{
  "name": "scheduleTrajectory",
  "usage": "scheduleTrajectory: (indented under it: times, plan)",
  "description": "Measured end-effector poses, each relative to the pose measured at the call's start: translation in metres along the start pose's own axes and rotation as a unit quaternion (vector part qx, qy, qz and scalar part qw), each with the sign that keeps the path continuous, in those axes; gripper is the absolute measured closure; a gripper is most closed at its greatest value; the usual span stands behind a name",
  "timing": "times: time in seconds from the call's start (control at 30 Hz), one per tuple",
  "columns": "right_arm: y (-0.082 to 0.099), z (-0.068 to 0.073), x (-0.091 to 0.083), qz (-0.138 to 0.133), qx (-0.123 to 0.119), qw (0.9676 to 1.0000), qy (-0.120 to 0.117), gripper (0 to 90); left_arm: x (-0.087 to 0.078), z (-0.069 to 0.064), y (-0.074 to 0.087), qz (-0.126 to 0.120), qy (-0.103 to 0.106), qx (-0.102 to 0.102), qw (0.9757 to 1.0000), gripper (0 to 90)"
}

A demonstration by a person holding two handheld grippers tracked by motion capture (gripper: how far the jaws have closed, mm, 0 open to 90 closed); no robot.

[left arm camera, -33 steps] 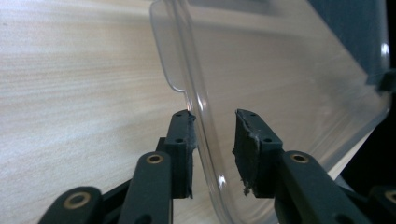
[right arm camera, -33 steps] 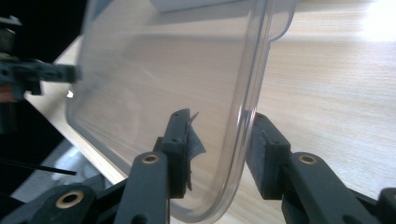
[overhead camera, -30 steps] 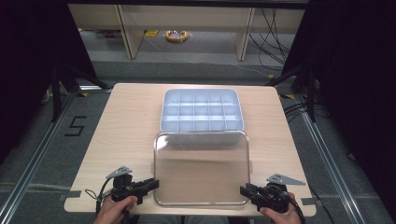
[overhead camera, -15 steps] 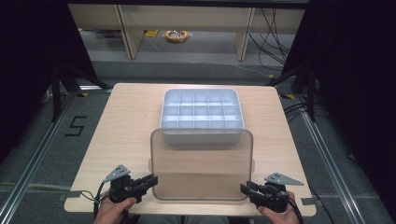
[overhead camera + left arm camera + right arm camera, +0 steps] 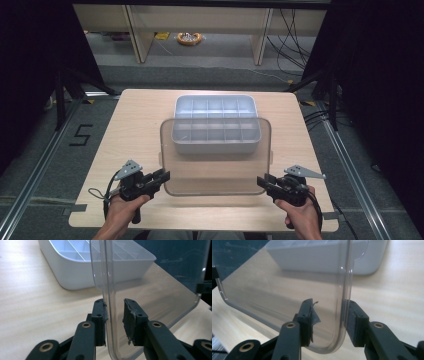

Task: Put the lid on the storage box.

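A clear plastic lid (image 5: 215,170) hangs tilted above the table, its far edge over the near half of a white compartment box (image 5: 215,106). My left gripper (image 5: 165,176) is shut on the lid's near left corner, and my right gripper (image 5: 261,181) is shut on its near right corner. In the left gripper view the lid's rim (image 5: 110,290) stands between the pads of the left gripper (image 5: 115,315), with the box (image 5: 75,275) behind. The right gripper view shows the rim (image 5: 344,285) between the right gripper's (image 5: 328,315) pads. Both pairs of jaws have just been opening slightly, the rim still between them.
The pale wooden table (image 5: 135,125) has bare wood left and right of the box. Dark frame legs and cables stand on the floor beyond the table, and a round orange object (image 5: 189,37) lies far back.
The lid has come up off the table and moved away from me, so its far edge now overlaps the box. Both hands have risen with it.
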State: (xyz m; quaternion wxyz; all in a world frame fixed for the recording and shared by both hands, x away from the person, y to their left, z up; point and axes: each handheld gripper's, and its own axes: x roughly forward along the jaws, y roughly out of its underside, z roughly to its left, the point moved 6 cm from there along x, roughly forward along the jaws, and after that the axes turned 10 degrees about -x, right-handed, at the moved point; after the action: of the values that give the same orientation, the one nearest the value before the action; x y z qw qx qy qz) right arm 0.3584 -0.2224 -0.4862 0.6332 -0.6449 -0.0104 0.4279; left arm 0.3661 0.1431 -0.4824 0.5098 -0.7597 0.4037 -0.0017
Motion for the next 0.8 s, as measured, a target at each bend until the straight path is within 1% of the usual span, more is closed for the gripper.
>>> scheduleTrajectory:
  times: [0.03, 0.07, 0.1, 0.13, 0.17, 0.2, 0.23, 0.27, 0.3, 0.37, 0.4, 0.43, 0.47, 0.5, 0.53, 0.57, 0.6, 0.63, 0.67, 0.7, 0.73, 0.77, 0.8]
  plan:
    - [-0.007, 0.0, 0.002, 0.003, 0.024, 0.9997, 0.005, 62.0, 0.002, 0.001, -0.004, 0.0, -0.002, 0.002, 1.0, 70.8]
    - [-0.007, 0.0, 0.002, 0.003, 0.024, 0.9997, 0.005, 62.0, 0.003, 0.001, -0.007, -0.001, -0.002, 0.002, 1.0, 70.8]
    - [-0.01, -0.002, 0.003, 0.003, 0.016, 0.9999, 0.005, 61.9, 0.005, 0.001, -0.012, -0.006, 0.0, 0.001, 1.0, 70.8]
    - [-0.014, -0.007, 0.005, 0.0, -0.001, 1.0, 0.007, 61.8, 0.006, 0.001, -0.016, -0.009, -0.004, 0.005, 0.9999, 70.7]
    - [-0.017, -0.006, 0.006, -0.002, 0.019, 0.9998, 0.003, 61.5, 0.007, 0.001, -0.021, -0.01, -0.004, 0.007, 0.9999, 70.7]
    - [-0.021, -0.011, 0.008, -0.006, 0.001, 0.9999, 0.011, 61.4, 0.008, 0.001, -0.025, -0.012, -0.006, 0.008, 0.9999, 70.7]
    - [-0.025, -0.012, 0.01, -0.01, 0.004, 0.9999, 0.007, 61.1, 0.01, 0.001, -0.028, -0.011, -0.007, 0.009, 0.9999, 70.6]
    - [-0.029, -0.015, 0.012, -0.011, 0.0, 0.9999, 0.01, 60.9, 0.012, 0.001, -0.032, -0.014, -0.008, 0.008, 0.9998, 70.6]
    - [-0.033, -0.013, 0.013, -0.008, 0.015, 0.9998, 0.008, 60.9, 0.014, 0.002, -0.035, -0.014, -0.008, 0.009, 0.9998, 70.5]
    - [-0.04, -0.018, 0.015, -0.009, 0.007, 0.9999, 0.013, 60.9, 0.02, 0.003, -0.044, -0.016, -0.011, 0.005, 0.9998, 70.4]
    - [-0.046, -0.019, 0.016, -0.005, 0.015, 0.9998, 0.013, 60.9, 0.023, 0.004, -0.048, -0.017, -0.012, 0.006, 0.9998, 70.3]
    - [-0.056, -0.026, 0.018, -0.011, -0.011, 0.9998, 0.014, 60.8, 0.025, 0.004, -0.052, -0.016, -0.013, 0.005, 0.9998, 70.1]
    - [-0.056, -0.026, 0.018, -0.011, -0.011, 0.9998, 0.014, 60.8, 0.027, 0.005, -0.055, -0.018, -0.014, 0.004, 0.9997, 70.1]
    - [-0.059, -0.028, 0.019, -0.011, -0.011, 0.9996, 0.022, 60.8, 0.03, 0.005, -0.06, -0.02, -0.014, 0.004, 0.9997, 70.1]
    - [-0.064, -0.031, 0.02, -0.013, -0.015, 0.9996, 0.022, 60.7, 0.032, 0.005, -0.065, -0.024, -0.014, 0.001, 0.9996, 70.1]
    - [-0.068, -0.033, 0.022, -0.012, -0.011, 0.9996, 0.023, 60.6, 0.035, 0.005, -0.069, -0.027, -0.011, 0.001, 0.9996, 70.1]
    - [-0.071, -0.033, 0.024, -0.014, 0.009, 0.9996, 0.021, 60.3, 0.036, 0.005, -0.072, -0.027, -0.015, 0.0, 0.9995, 70.1]
    - [-0.074, -0.037, 0.026, -0.015, -0.006, 0.9996, 0.021, 60.0, 0.038, 0.006, -0.077, -0.025, -0.018, 0.001, 0.9995, 69.9]
    - [-0.079, -0.038, 0.031, -0.012, 0.017, 0.9995, 0.022, 60.0, 0.041, 0.008, -0.084, -0.027, -0.022, 0.001, 0.9994, 69.7]
    - [-0.079, -0.038, 0.031, -0.012, 0.017, 0.9995, 0.022, 60.0, 0.041, 0.008, -0.084, -0.027, -0.022, 0.001, 0.9994, 69.7]
    - [-0.082, -0.04, 0.033, -0.013, 0.015, 0.9995, 0.023, 59.9, 0.043, 0.009, -0.089, -0.028, -0.025, 0.0, 0.9993, 69.7]
    - [-0.086, -0.045, 0.036, -0.019, -0.002, 0.9995, 0.027, 59.9, 0.045, 0.01, -0.092, -0.028, -0.028, -0.001, 0.9992, 69.7]
    - [-0.092, -0.045, 0.039, -0.014, 0.012, 0.9996, 0.022, 59.7, 0.047, 0.011, -0.096, -0.029, -0.028, -0.003, 0.9992, 69.7]
